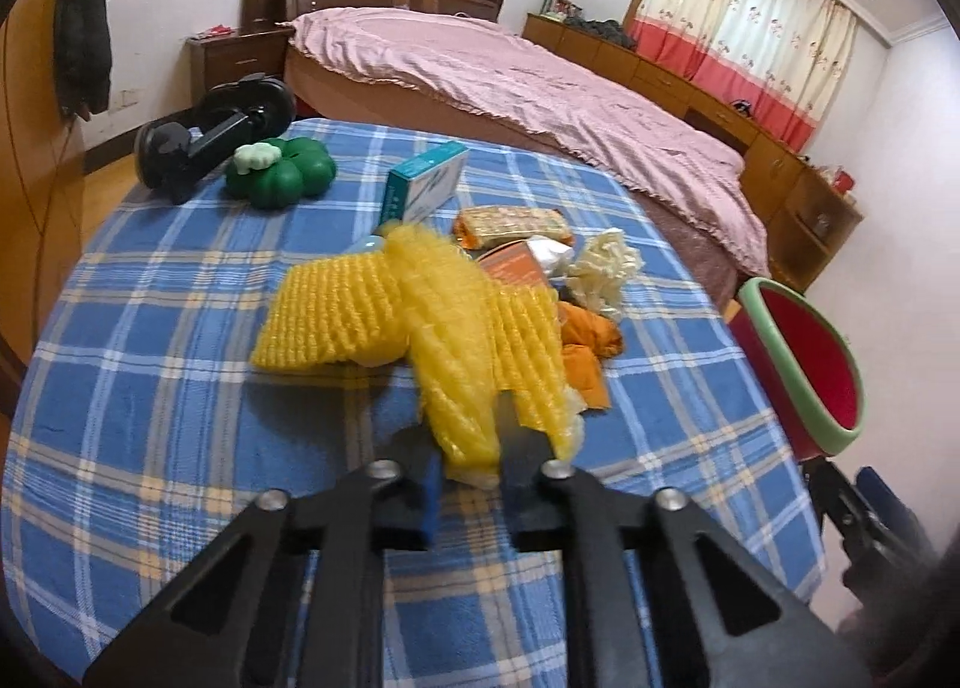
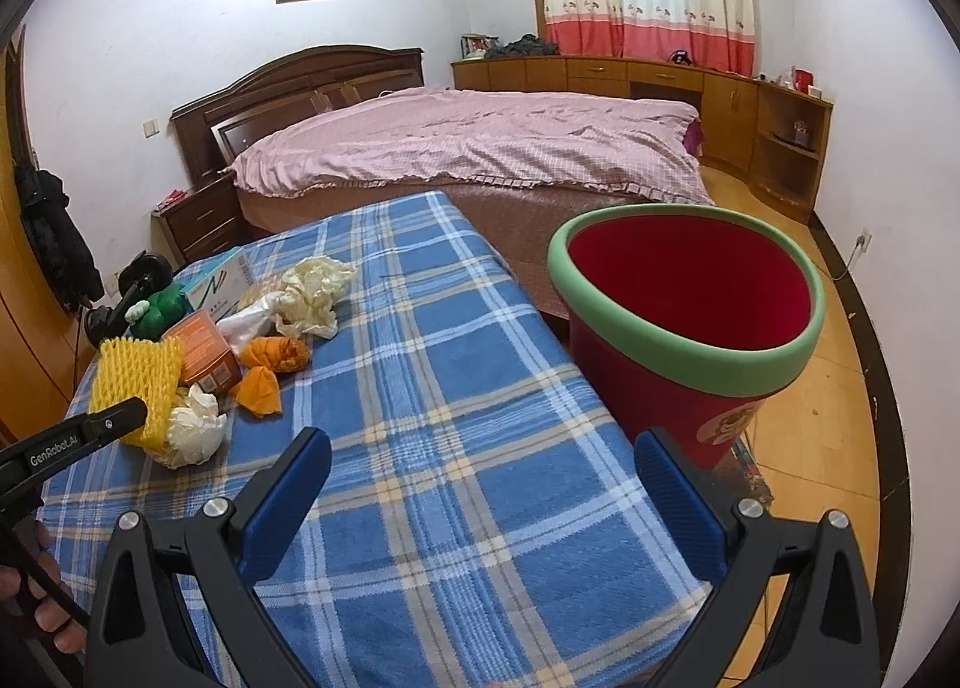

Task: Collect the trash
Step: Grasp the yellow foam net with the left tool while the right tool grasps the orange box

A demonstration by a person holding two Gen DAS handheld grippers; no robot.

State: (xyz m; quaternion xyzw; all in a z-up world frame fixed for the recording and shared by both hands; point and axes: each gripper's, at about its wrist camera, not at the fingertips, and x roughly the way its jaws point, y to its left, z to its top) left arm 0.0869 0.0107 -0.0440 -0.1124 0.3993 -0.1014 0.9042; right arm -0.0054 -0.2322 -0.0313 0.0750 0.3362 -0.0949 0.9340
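- Left gripper (image 1: 471, 463), lower centre: clamped on yellow foam fruit net (image 1: 456, 328).
- Right gripper (image 2: 480, 484): jaws apart, empty.
- Red green-rimmed bin (image 2: 684, 322): apparently empty; table litter remains.

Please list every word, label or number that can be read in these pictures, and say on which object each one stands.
"GenRobot.AI": on the left gripper's black arm.
Teal-and-white box: print too blurred to read.
Orange box: print too small to read.
Red bin: only a cartoon picture, no words.

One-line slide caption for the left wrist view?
Left gripper shut on yellow foam net atop trash pile on blue plaid table; watermelon-style bin waits beside.
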